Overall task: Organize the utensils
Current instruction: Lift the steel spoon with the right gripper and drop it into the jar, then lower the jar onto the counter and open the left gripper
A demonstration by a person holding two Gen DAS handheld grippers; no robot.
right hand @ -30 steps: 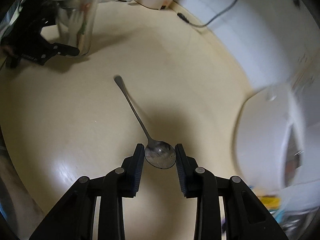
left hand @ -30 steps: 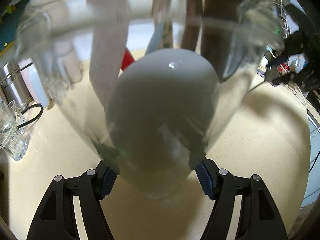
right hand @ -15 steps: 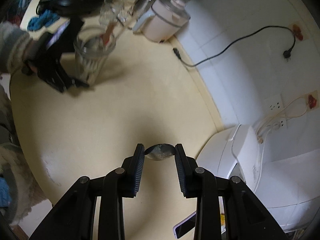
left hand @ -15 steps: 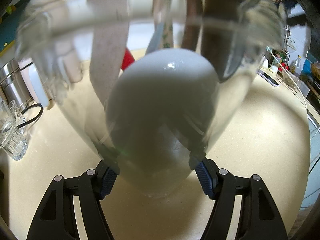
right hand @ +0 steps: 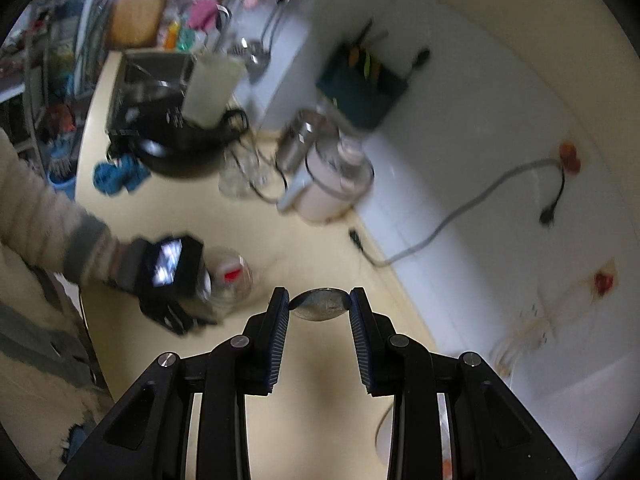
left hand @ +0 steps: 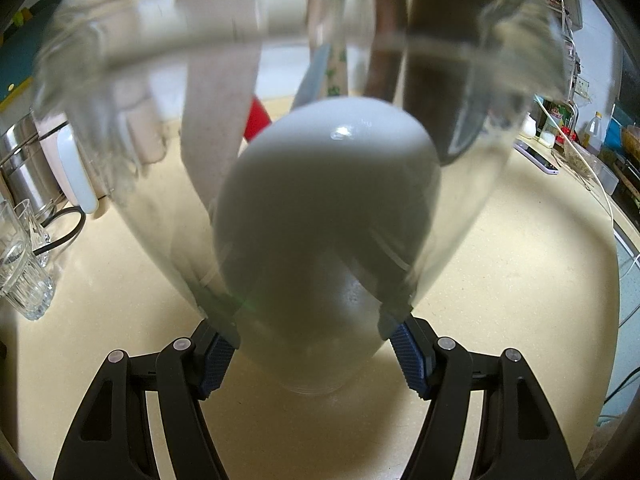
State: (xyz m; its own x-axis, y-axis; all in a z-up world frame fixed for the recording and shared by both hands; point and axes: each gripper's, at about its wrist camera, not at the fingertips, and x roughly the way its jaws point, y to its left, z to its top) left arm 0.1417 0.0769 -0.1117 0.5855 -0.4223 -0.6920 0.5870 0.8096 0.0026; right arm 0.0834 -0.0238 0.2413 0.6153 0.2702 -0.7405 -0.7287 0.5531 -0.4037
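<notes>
Right wrist view: right gripper [right hand: 319,305] fingers pinched the spoon [right hand: 320,307] bowl edgewise, a hold that risked it slipping; left gripper [left hand: 310,340] fingers clamped the glass [left hand: 160,216].

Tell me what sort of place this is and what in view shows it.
Most likely a home kitchen. A cream countertop runs along a white wall, with a small pink-and-white appliance and drinking glasses standing on it, and condiment bottles grouped at its far end.
</notes>
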